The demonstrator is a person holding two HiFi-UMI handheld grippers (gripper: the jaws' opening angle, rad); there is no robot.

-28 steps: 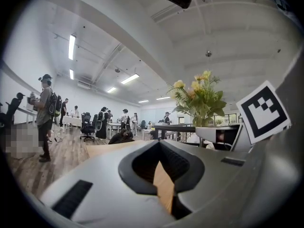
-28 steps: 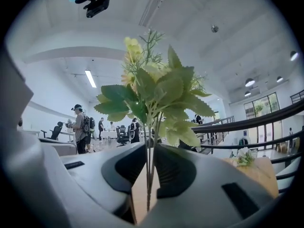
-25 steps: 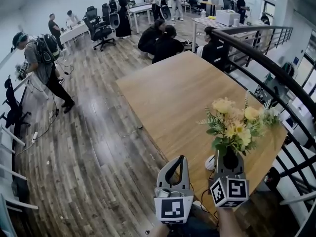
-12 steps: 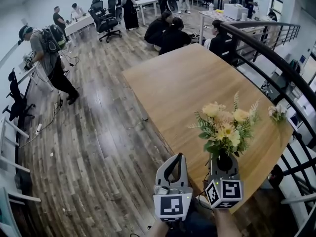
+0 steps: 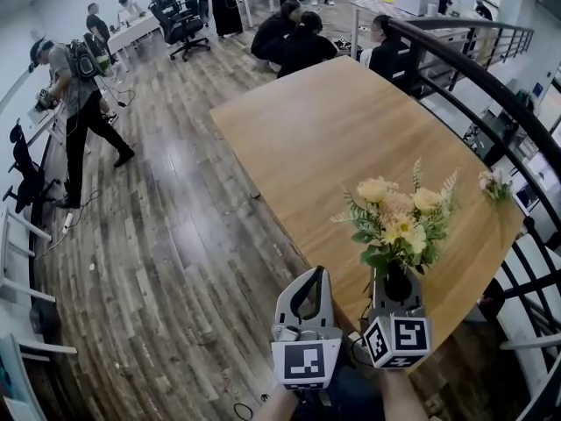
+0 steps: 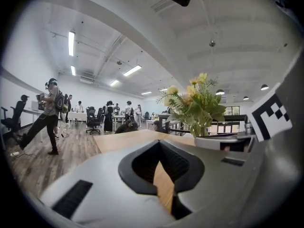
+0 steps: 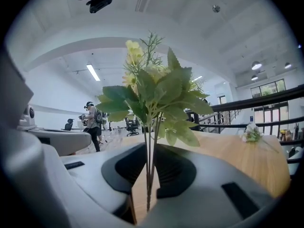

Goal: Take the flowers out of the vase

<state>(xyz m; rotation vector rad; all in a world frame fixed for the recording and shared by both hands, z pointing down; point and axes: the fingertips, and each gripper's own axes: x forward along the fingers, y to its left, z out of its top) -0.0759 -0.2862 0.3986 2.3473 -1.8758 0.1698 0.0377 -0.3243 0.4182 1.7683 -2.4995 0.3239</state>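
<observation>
Flowers [image 5: 399, 222], a bunch of yellow and cream blooms with green leaves and ferny sprays, are standing upright in my right gripper [image 5: 396, 281], over the near end of the wooden bench [image 5: 324, 139]. In the right gripper view I am watching the thin green stems [image 7: 149, 175] running down through the fingers, which are pinching them at the tips. The leaves are spreading just above the fingers and hiding much of the room.

My left gripper [image 5: 320, 274] is hanging just beside the right one, on its left, near the bench's near corner. Its fingers are pressing together at the tips with nothing between them. In the left gripper view a sliver of bench top is showing through the hollow behind the tips. The marker cubes on both grippers are facing up toward the head camera.

A small loose sprig of white flowers [image 5: 495, 182] is lying at the bench's right edge, well apart from the bunch. A dark curved railing [image 5: 473, 68] is running along the right side of the bench. Beyond the far end several people are sitting or crouching. At the far left a person wearing a backpack [image 5: 74, 86] is striding over the wood-plank floor [image 5: 158, 235].
</observation>
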